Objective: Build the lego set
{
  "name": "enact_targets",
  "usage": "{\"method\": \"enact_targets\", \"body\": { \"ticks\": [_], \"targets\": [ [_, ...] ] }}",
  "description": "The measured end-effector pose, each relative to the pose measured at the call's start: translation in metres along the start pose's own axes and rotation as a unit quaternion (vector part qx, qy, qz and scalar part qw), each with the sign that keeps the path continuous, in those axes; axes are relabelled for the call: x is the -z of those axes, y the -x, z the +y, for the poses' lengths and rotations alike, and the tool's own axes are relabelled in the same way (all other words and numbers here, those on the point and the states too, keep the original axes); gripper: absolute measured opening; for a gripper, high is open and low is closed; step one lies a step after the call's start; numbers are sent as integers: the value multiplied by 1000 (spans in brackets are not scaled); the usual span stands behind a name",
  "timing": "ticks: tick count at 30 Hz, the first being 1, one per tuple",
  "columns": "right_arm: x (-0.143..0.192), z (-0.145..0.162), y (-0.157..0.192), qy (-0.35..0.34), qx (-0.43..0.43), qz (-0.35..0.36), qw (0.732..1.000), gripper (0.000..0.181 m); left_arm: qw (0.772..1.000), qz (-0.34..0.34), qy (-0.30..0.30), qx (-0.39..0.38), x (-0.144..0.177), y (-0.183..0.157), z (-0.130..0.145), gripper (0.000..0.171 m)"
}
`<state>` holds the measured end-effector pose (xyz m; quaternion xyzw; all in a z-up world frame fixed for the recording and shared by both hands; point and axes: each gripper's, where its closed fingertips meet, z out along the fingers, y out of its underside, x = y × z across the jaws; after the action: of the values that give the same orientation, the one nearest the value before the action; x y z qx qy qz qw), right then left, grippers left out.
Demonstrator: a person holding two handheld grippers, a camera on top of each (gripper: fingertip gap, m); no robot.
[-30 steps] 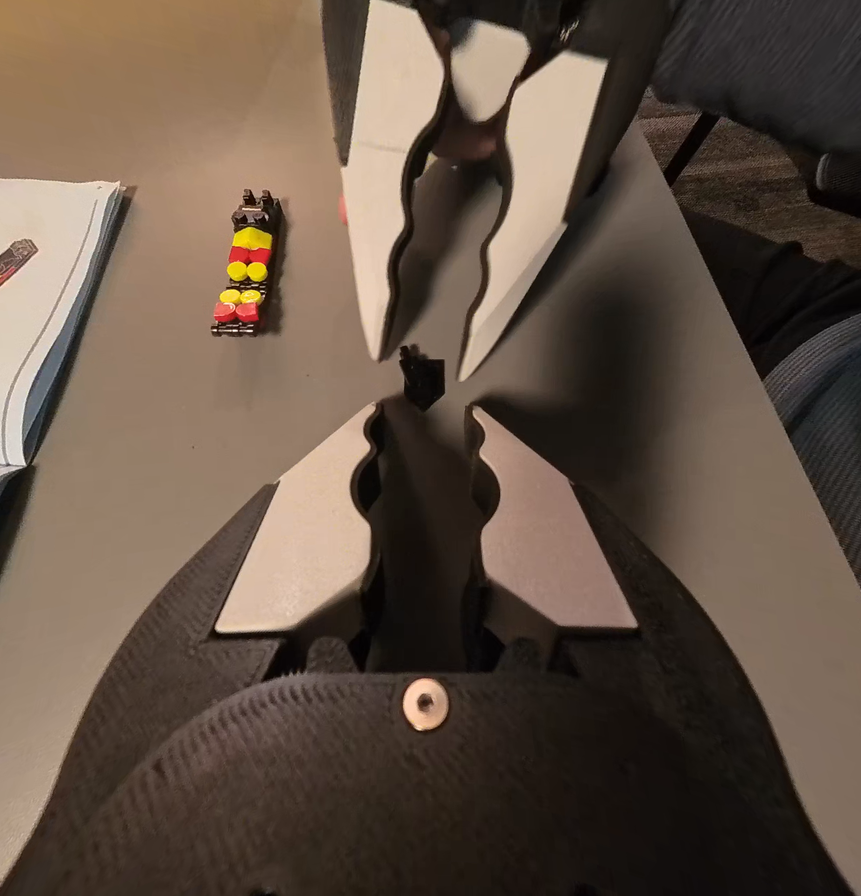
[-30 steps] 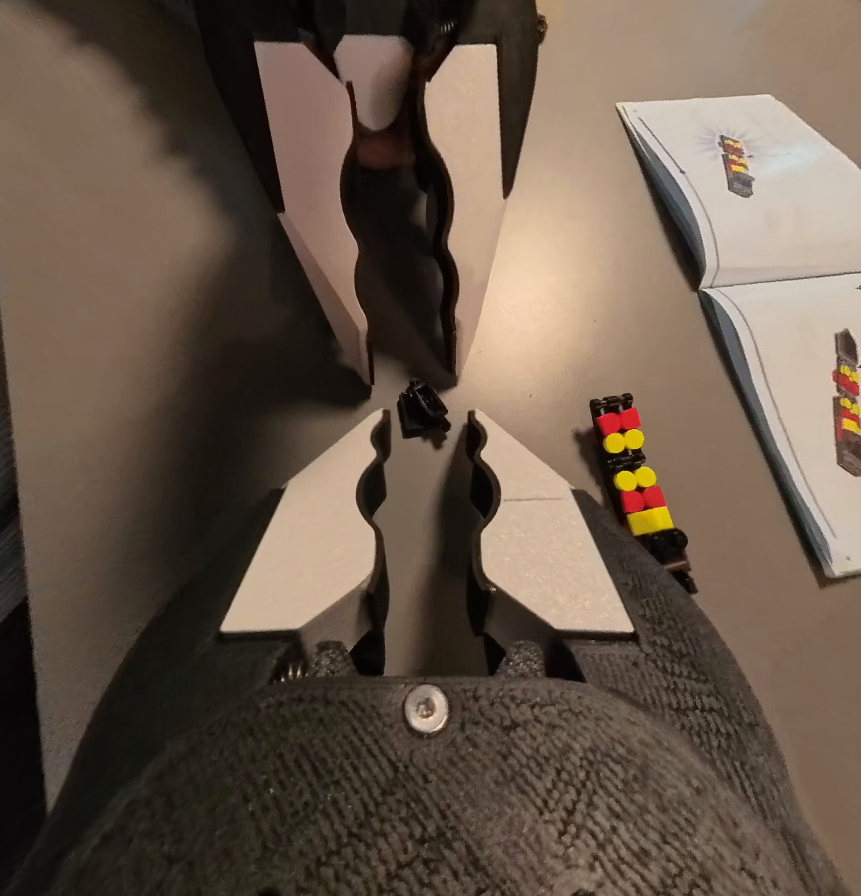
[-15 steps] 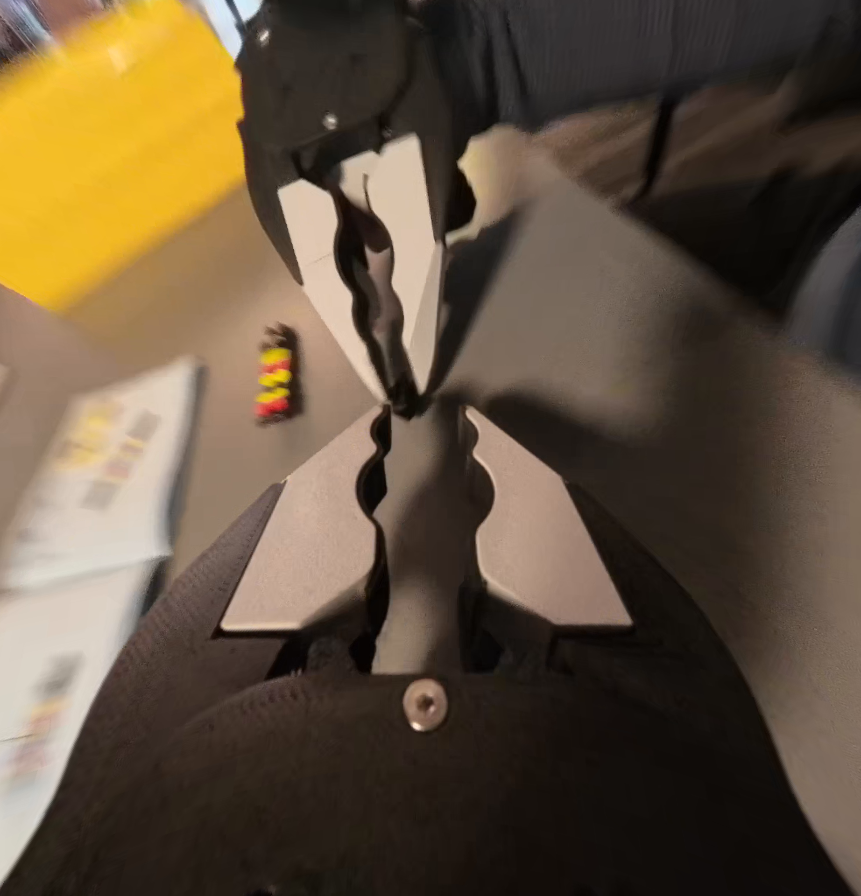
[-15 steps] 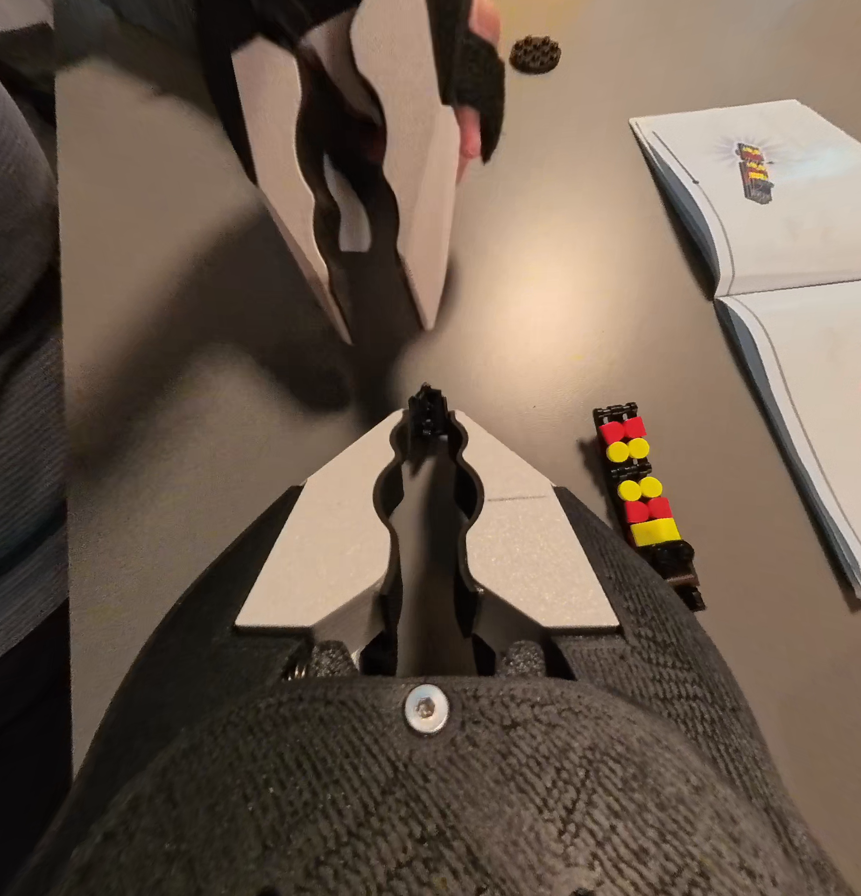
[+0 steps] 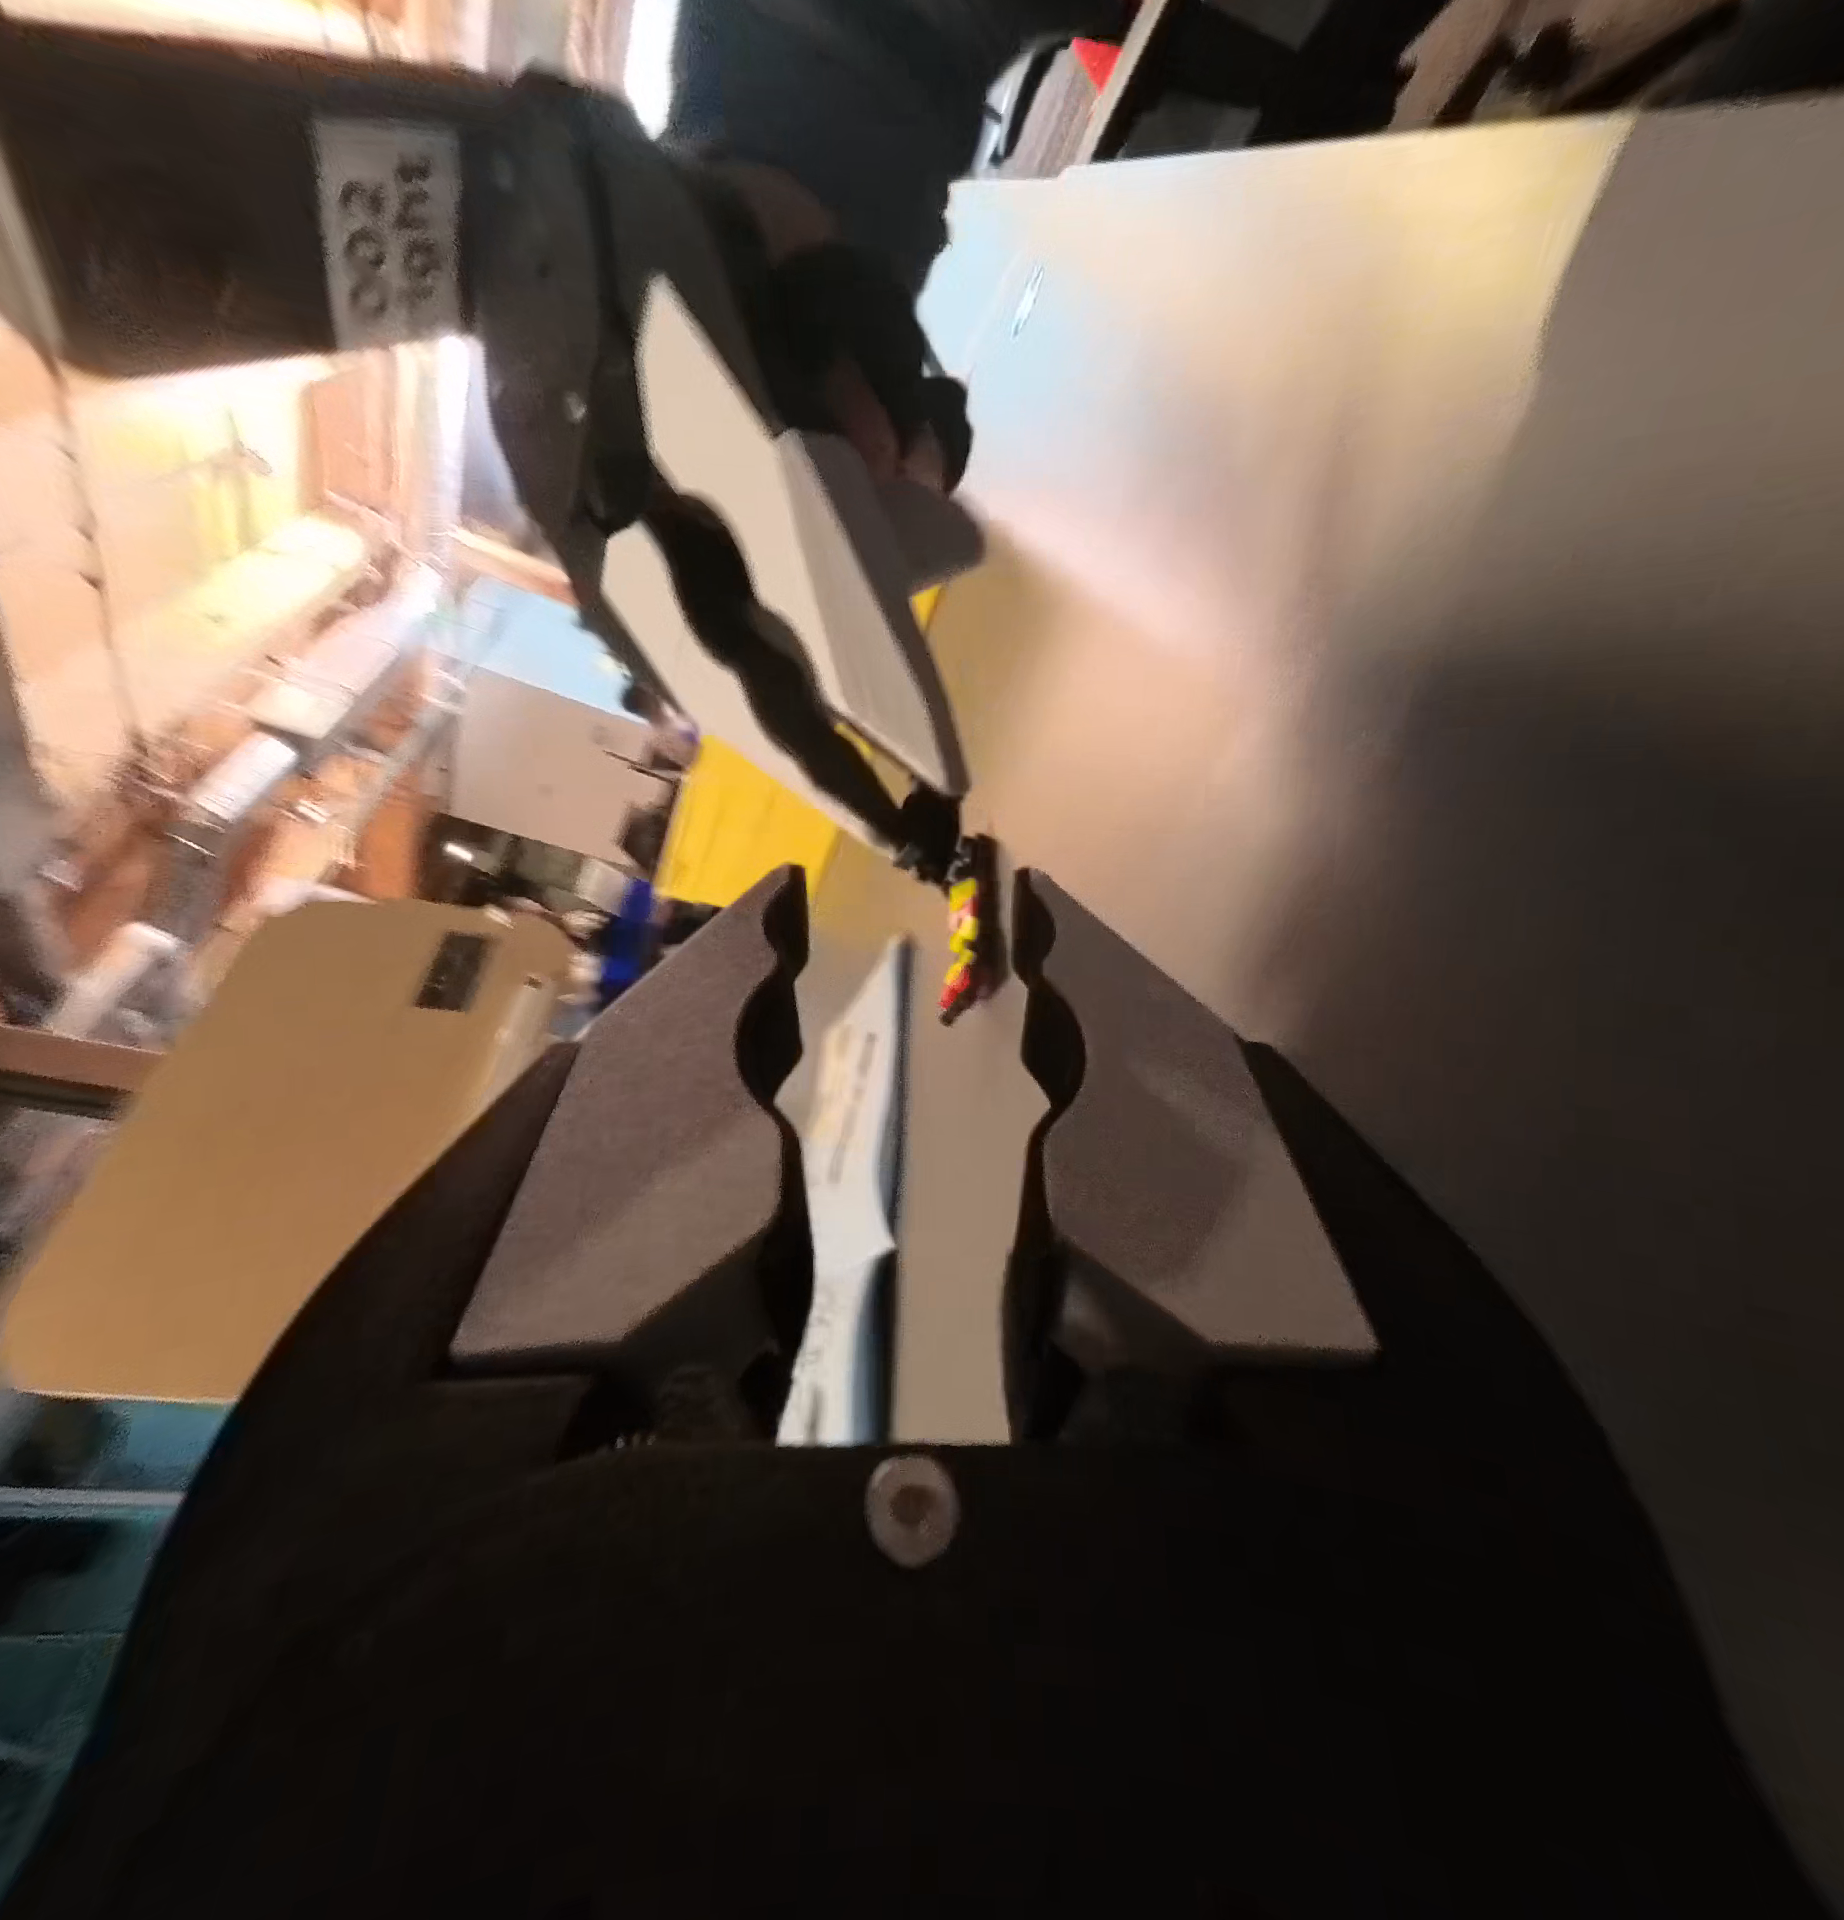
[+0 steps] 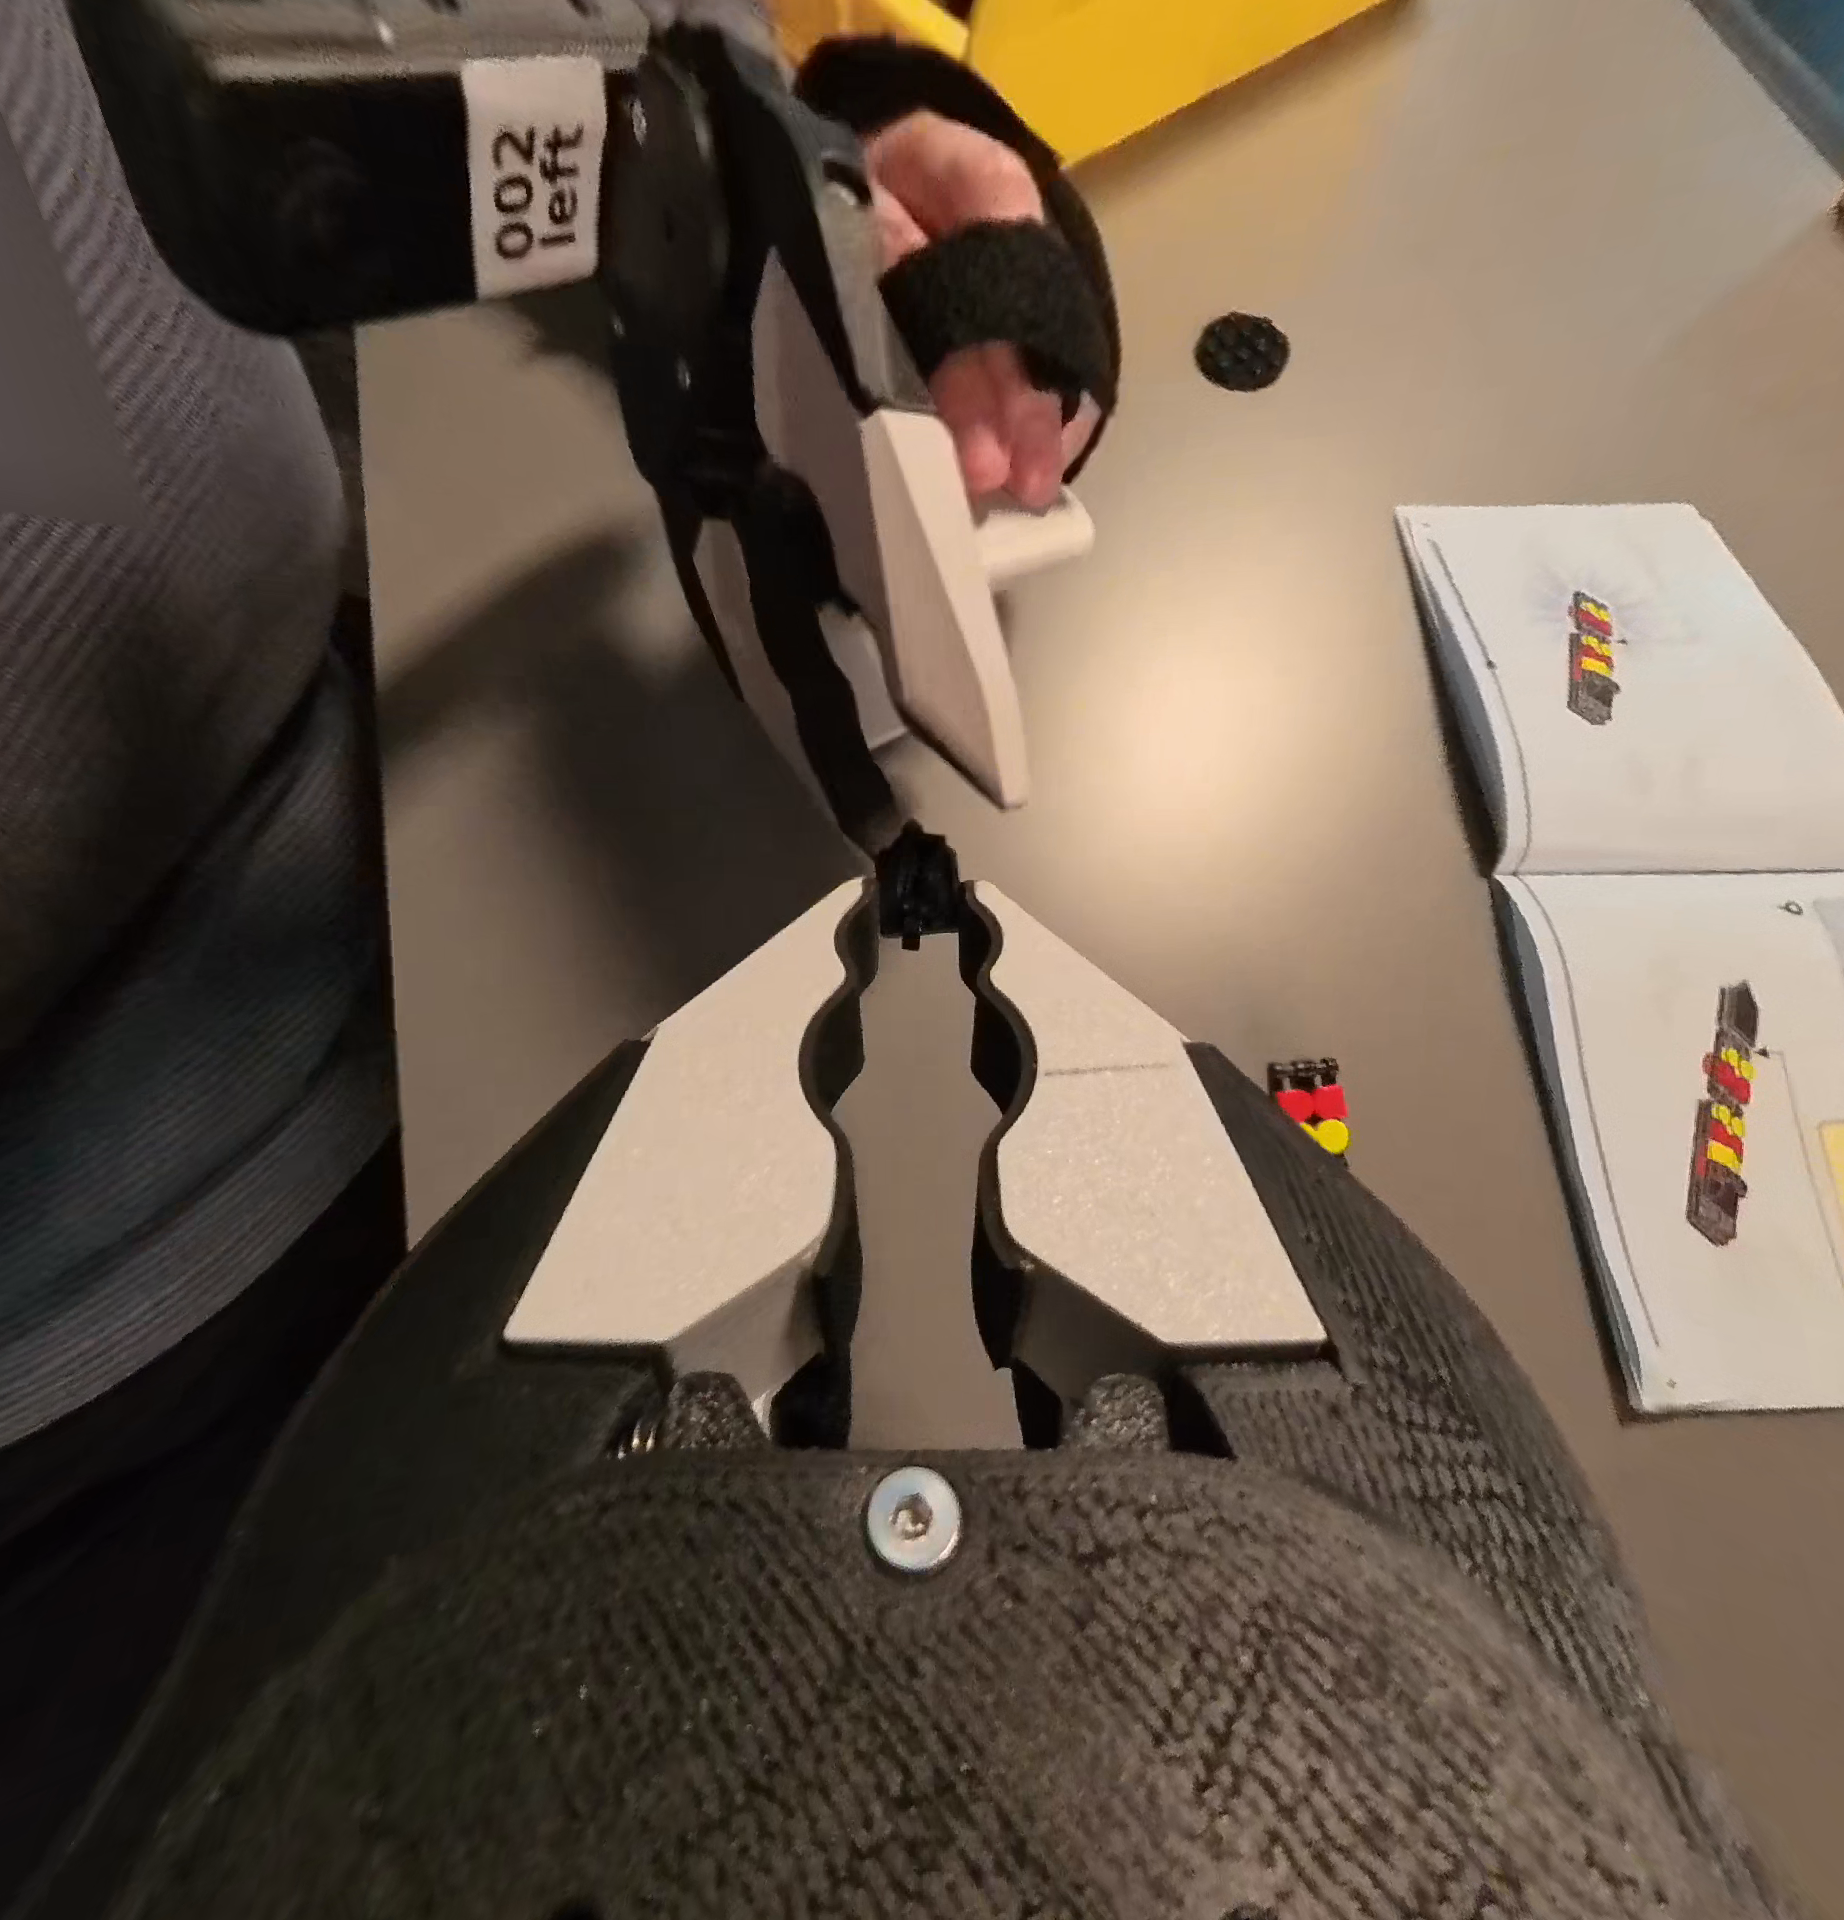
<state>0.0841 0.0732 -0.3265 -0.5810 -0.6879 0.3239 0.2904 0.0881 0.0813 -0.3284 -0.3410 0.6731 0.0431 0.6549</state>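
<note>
Contact now: my right gripper [image 6: 920,906] is pinched tight on the small black piece [image 6: 916,883], which a second ago sat loose on the grey table [image 6: 1261,727] between two spread claws. It's up off the surface, so the pick is done. My left gripper [image 5: 905,883] has rolled over on its side and come in tip-first; its fingers are spread with nothing between them, one tip right at the piece in the right wrist view. I judge I'm about to re-seat or take over the piece before it goes onto the build.

Count: two grippers, one black piece in hand, one red-and-yellow strip assembly [image 6: 1313,1107] lying beside my right gripper, one round black part [image 6: 1242,351] farther off, one open instruction booklet [image 6: 1645,883].
</note>
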Motion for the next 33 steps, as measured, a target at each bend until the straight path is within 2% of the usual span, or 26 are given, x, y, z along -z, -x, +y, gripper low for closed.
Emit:
{"method": "enact_targets", "body": {
  "ticks": [4, 8, 12, 15, 17, 19, 21, 25, 27, 29, 33],
  "targets": [
    [-1, -6, 6, 5, 8, 0, 1000, 13, 998, -7, -15, -59, 2, -8, -12, 33],
    [3, -13, 6, -3, 7, 13, 1000, 13, 997, -37, -21, -60, 5, 1, -16, 32],
    [22, -29, 6, -22, 18, 29, 999, 13, 995, -79, -50, -23, 17, 30, -23, 33],
    [51, -60, 7, -54, 32, 21, 998, 13, 992, -77, -83, 57, 29, 65, -38, 29],
    [72, -88, 8, -73, 43, 6, 996, 13, 988, -78, -113, 68, 40, 95, -57, 28],
    [92, -119, 10, -88, 57, -17, 994, 13, 990, -53, -123, 34, 48, 115, -75, 24],
    [109, -151, 13, -96, 72, -38, 992, 13, 991, -59, -117, -14, 55, 137, -87, 22],
    [126, -196, 16, -79, 92, -54, 991, 13, 979, -145, -112, -92, 74, 177, -101, 17],
    [126, -208, 19, -68, 100, -57, 991, 13, 971, -178, -111, -115, 85, 186, -105, 14],
    [120, -213, 25, -64, 103, -69, 990, 13, 971, -179, -98, -124, 92, 188, -105, 12],
    [102, -208, 32, -41, 115, -78, 989, 13, 967, -187, -93, -144, 105, 189, -111, 13]
  ]
}}
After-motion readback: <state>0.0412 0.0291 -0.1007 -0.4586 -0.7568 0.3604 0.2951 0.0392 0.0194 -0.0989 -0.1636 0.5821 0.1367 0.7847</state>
